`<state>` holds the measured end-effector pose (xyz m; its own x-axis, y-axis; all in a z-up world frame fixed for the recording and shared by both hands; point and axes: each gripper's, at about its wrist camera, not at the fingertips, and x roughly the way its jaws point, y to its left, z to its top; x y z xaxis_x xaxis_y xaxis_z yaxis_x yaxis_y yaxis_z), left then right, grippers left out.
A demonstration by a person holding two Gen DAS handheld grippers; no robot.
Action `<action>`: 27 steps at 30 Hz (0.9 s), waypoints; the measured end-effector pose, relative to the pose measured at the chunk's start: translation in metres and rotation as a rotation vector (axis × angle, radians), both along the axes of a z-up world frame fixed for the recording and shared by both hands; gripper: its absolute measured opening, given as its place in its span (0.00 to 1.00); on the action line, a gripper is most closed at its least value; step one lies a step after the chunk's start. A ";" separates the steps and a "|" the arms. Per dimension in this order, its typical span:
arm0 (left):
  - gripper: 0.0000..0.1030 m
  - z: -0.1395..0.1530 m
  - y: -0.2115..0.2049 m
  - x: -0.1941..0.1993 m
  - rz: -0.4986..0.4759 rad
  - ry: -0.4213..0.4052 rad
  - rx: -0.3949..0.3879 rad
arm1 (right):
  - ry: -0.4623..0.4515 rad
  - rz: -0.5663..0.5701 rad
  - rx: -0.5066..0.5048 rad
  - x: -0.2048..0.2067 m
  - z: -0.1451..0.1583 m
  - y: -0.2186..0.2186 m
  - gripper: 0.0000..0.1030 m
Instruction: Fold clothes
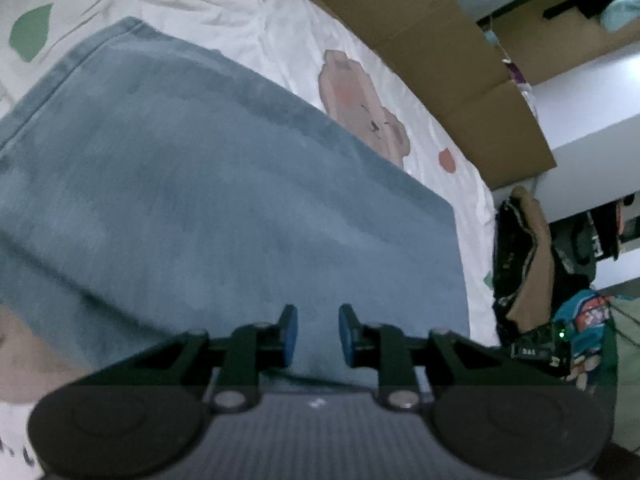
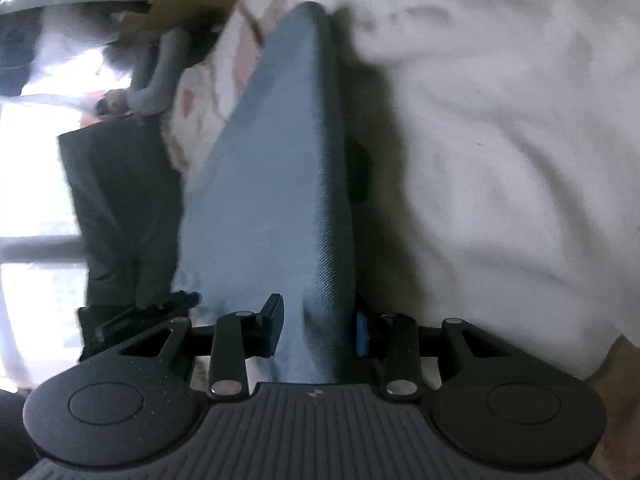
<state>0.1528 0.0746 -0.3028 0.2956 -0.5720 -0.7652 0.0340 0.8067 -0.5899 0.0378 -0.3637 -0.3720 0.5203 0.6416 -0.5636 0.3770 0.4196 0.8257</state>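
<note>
Bed with white printed sheet, wrinkled. Blue garment spread flat on sheet in left view, one edge near bear print. Cardboard box beyond bed edge; dark clothes pile beside it. Right view: garment runs as a raised fold away from the camera. Right gripper fingers partly apart, fold between them, pads at either side of cloth; firm clamp unclear. Left gripper fingers apart, nothing between, over the garment.
</note>
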 end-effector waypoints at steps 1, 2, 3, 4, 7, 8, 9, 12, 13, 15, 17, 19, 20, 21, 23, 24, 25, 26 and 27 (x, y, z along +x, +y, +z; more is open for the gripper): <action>0.22 0.000 0.001 0.000 -0.008 -0.004 0.006 | -0.003 -0.025 -0.020 0.000 -0.002 0.000 0.36; 0.22 -0.001 -0.001 0.001 -0.014 -0.005 0.011 | -0.021 -0.061 -0.022 -0.001 -0.002 0.000 0.35; 0.22 -0.002 -0.003 0.002 -0.019 -0.006 0.017 | -0.036 -0.092 -0.021 -0.001 -0.002 0.000 0.35; 0.21 -0.004 -0.003 0.002 -0.024 -0.004 0.025 | -0.040 -0.106 -0.013 0.001 -0.002 0.001 0.35; 0.19 -0.008 -0.007 0.003 -0.031 0.000 0.034 | -0.050 -0.101 0.000 0.007 -0.006 0.005 0.35; 0.19 -0.010 -0.008 0.003 -0.034 0.003 0.035 | -0.049 -0.097 0.006 0.009 -0.008 0.005 0.35; 0.18 -0.011 -0.009 0.002 -0.039 0.006 0.041 | -0.049 -0.096 0.012 0.010 -0.010 0.005 0.35; 0.13 -0.021 -0.014 0.004 -0.050 0.032 0.084 | -0.048 -0.091 0.003 0.015 -0.010 0.007 0.31; 0.09 -0.025 -0.015 0.004 -0.054 0.041 0.092 | -0.043 -0.087 -0.026 0.017 -0.010 0.008 0.15; 0.08 -0.028 -0.016 0.002 -0.057 0.041 0.105 | -0.042 -0.086 -0.062 0.018 -0.008 0.009 0.10; 0.07 -0.026 -0.018 0.002 -0.062 0.036 0.112 | -0.046 -0.090 -0.085 0.017 -0.003 0.009 0.06; 0.07 -0.023 -0.021 0.003 -0.080 0.024 0.121 | -0.050 -0.099 -0.100 0.018 0.007 0.010 0.05; 0.07 -0.021 -0.023 0.003 -0.091 0.016 0.125 | -0.051 -0.105 -0.111 0.017 0.013 0.009 0.05; 0.07 -0.018 -0.024 0.003 -0.100 0.008 0.127 | -0.052 -0.115 -0.122 0.017 0.018 0.007 0.05; 0.07 -0.012 -0.026 0.003 -0.105 -0.006 0.114 | -0.052 -0.136 -0.143 0.016 0.029 0.005 0.05; 0.07 -0.010 -0.027 0.004 -0.103 -0.011 0.107 | -0.051 -0.148 -0.144 0.015 0.032 0.002 0.05; 0.07 -0.007 -0.029 0.004 -0.102 -0.019 0.101 | -0.049 -0.159 -0.147 0.014 0.035 0.000 0.05; 0.07 -0.003 -0.031 0.004 -0.104 -0.032 0.101 | -0.048 -0.165 -0.150 0.014 0.038 -0.002 0.05; 0.07 0.000 -0.033 0.005 -0.106 -0.043 0.099 | -0.047 -0.171 -0.149 0.014 0.042 -0.004 0.05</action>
